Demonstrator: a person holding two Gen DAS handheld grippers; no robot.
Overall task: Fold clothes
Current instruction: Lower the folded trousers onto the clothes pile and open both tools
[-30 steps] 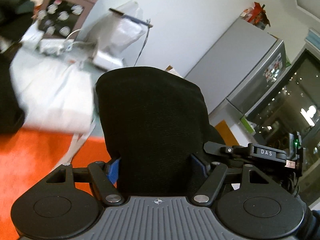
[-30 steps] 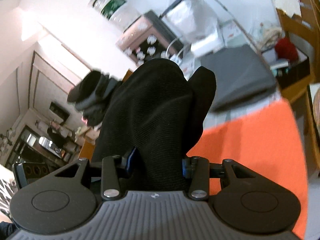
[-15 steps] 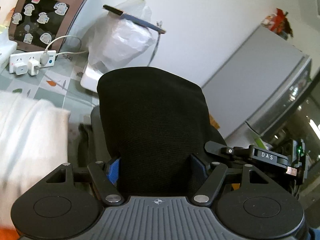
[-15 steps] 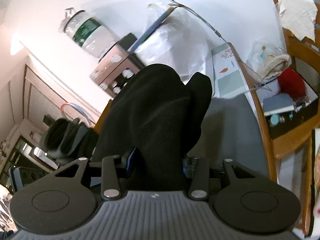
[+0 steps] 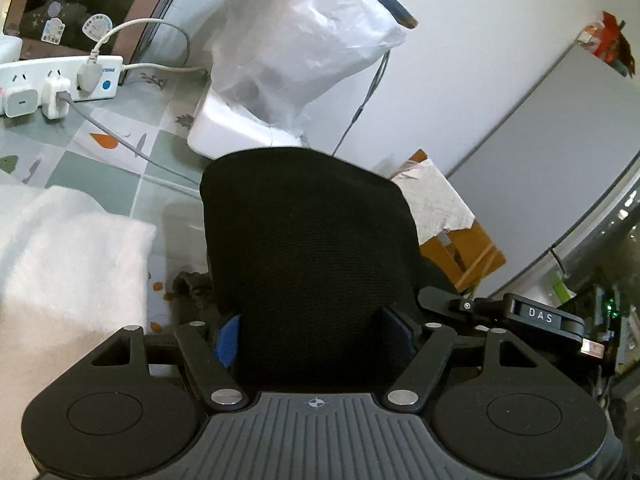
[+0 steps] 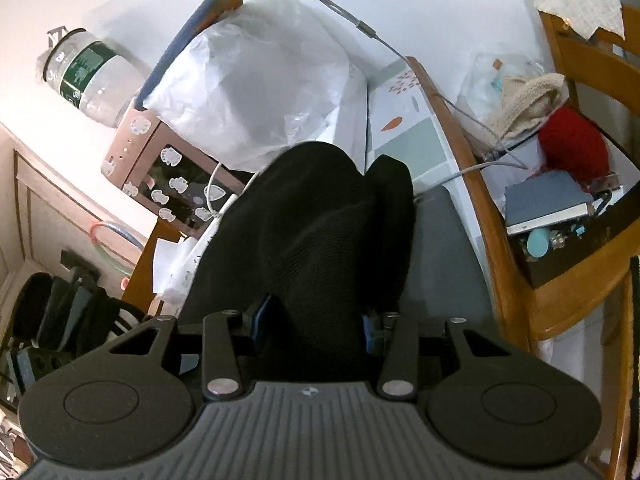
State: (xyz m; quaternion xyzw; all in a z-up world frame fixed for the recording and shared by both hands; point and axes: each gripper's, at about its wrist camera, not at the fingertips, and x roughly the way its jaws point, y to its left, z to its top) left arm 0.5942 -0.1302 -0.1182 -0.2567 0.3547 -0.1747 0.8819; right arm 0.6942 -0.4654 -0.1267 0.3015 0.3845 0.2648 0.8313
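Both hand-held grippers, left and right, pinch bunched black knit garment.

We see a white power strip on the patterned tabletop, beside a white plastic bag. Off the tabletop's edge, a red knit ball sits above a grey book.

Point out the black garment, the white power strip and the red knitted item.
black garment (image 5: 308,248): left wrist view, middle of the fabric bunched between the fingers.
white power strip (image 5: 60,80): left wrist view, its top face beside the plugs.
red knitted item (image 6: 572,144): right wrist view, centre of the red bundle.
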